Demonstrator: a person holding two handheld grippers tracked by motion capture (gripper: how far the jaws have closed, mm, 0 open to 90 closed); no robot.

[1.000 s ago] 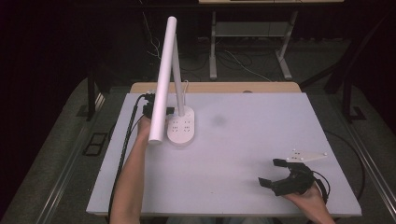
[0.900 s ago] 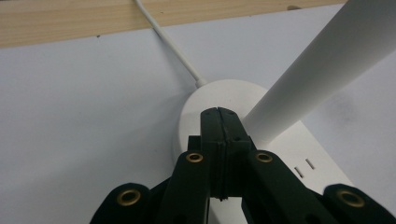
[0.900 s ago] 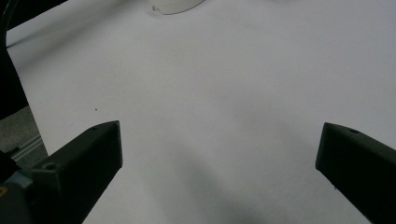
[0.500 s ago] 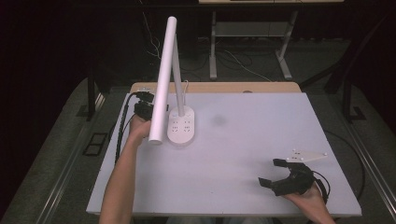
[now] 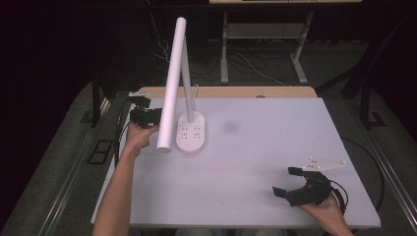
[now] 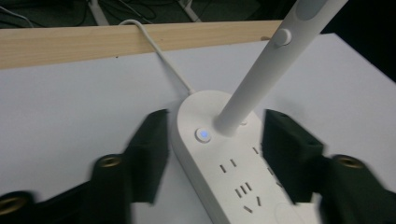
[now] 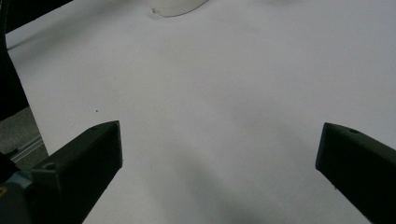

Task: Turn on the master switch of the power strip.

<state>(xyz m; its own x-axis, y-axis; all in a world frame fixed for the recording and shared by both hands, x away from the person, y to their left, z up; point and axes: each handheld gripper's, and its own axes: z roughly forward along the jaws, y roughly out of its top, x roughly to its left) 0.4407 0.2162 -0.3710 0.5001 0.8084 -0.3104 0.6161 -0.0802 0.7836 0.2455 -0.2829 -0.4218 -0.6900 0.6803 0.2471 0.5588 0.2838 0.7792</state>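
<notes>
A white desk lamp stands on the table's back left, its base (image 5: 192, 133) a power strip with sockets. The long tube head (image 5: 171, 88) slants down toward the front. My left gripper (image 5: 147, 117) hovers just left of the base, partly hidden behind the tube. Its jaws have just been opening. In the left gripper view the gripper (image 6: 215, 135) is open, with the base (image 6: 233, 168) and its blue-lit button (image 6: 202, 134) between the jaws and untouched. My right gripper (image 5: 286, 181) rests at the front right, open, with bare table between its jaws (image 7: 219, 140).
The white table (image 5: 265, 147) has a wooden strip (image 5: 226, 92) along its back edge. The lamp's white cord (image 6: 163, 60) runs over that strip. Black cables hang off the table's left side (image 5: 119, 128). Dark floor and a metal stand lie behind.
My left gripper has drawn back and to the left from the lamp base, and its jaws have opened. The right gripper has stayed where it was.
</notes>
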